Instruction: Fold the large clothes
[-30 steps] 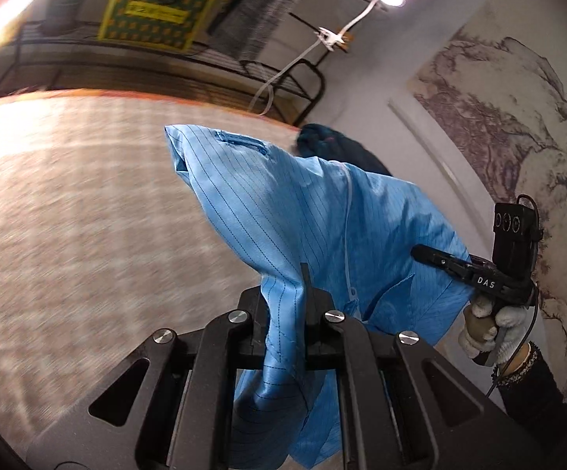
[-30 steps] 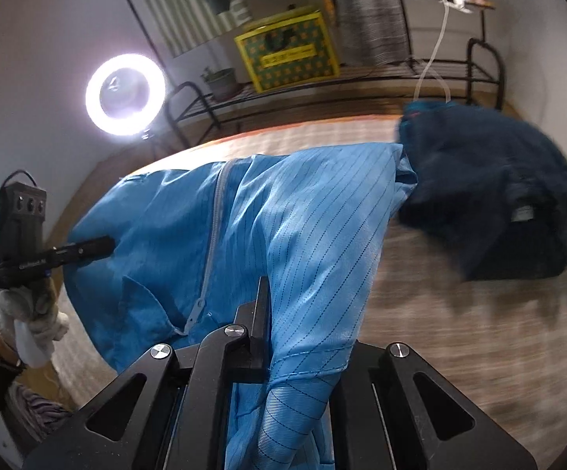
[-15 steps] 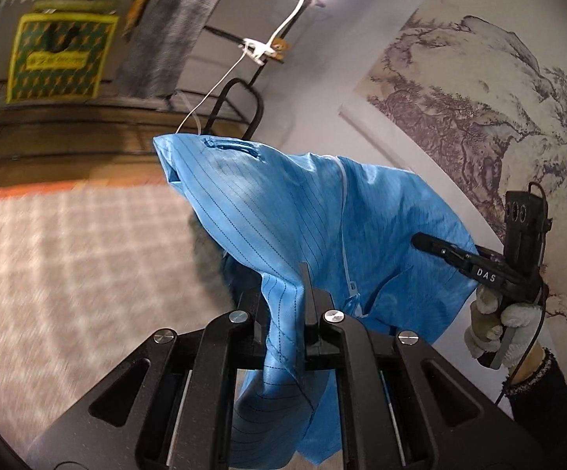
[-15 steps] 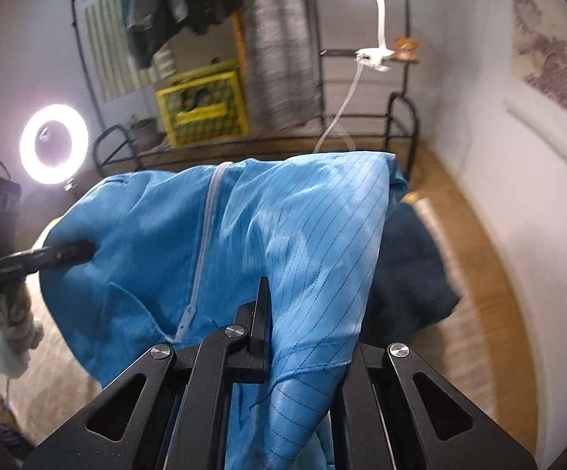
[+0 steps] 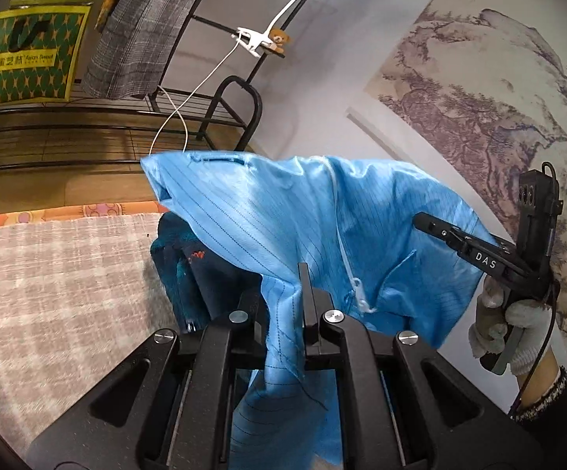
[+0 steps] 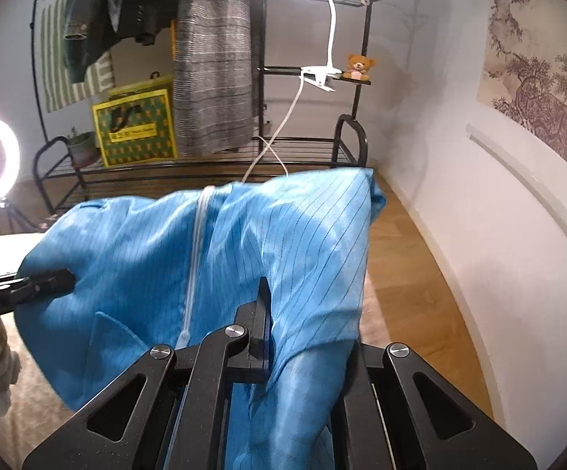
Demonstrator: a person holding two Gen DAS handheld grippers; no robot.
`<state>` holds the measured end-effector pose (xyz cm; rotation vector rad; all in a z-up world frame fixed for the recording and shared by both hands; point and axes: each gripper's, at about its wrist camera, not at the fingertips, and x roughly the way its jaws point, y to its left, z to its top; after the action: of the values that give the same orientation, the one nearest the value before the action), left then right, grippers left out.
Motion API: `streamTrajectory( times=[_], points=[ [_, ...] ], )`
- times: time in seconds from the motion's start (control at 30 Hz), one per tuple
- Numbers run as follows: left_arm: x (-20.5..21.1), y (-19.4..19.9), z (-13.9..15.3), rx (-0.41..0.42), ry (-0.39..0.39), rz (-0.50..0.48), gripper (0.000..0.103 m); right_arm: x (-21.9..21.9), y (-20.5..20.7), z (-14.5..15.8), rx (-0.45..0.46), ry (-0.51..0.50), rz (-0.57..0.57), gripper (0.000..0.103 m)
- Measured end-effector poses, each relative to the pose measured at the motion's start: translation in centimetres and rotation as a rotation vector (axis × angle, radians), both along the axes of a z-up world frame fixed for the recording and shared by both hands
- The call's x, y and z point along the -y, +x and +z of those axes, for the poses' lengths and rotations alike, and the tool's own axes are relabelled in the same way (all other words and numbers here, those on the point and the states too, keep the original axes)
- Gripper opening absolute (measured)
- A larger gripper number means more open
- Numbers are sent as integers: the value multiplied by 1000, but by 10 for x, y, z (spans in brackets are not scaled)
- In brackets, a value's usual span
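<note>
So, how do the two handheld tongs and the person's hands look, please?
Both tongs are matte black, with angular linkage arms and round silver bolts. Seen from the left wrist view, the right tongs carry white letters "DAS" on the long narrow finger, a black box with small lenses on top, and a thin black cable. The right hand wears a pale knitted glove, a beaded bracelet and a dark sleeve.

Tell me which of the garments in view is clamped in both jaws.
The light blue striped jacket with the white zipper, held up between both grippers. The dark navy garment lies loose on the bed; the grey plaid one hangs on the rack.
</note>
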<state>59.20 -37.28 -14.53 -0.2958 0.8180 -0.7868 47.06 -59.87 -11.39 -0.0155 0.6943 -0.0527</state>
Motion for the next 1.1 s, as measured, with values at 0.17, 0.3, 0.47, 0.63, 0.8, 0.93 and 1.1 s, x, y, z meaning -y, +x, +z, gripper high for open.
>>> streamTrajectory(
  times=[0.17, 0.3, 0.47, 0.63, 0.8, 0.93, 1.1],
  points=[
    [3, 14, -22, -7, 18, 28, 6, 12, 17, -22, -8, 8, 7, 5],
    [3, 19, -37, -16, 46, 47, 7, 34, 27, -44, -62, 43, -37, 10],
    [3, 29, -50, -50, 80, 85, 19, 76, 29, -77, -163, 101, -218, 32],
    [3, 33, -59, -62, 157, 131, 50, 86, 23, -96, -226, 64, -297, 35],
    [-12, 21, -50, -60, 178, 172, 53, 75, 20, -83, -212, -9, -335, 38],
    [-23, 4, -27, -18, 195, 168, 53, 73, 2, -60, -155, 25, -347, 38],
    [-43, -26, 11, 24, 187, 170, 53, 61, -26, -26, -88, 62, -329, 38]
  ],
)
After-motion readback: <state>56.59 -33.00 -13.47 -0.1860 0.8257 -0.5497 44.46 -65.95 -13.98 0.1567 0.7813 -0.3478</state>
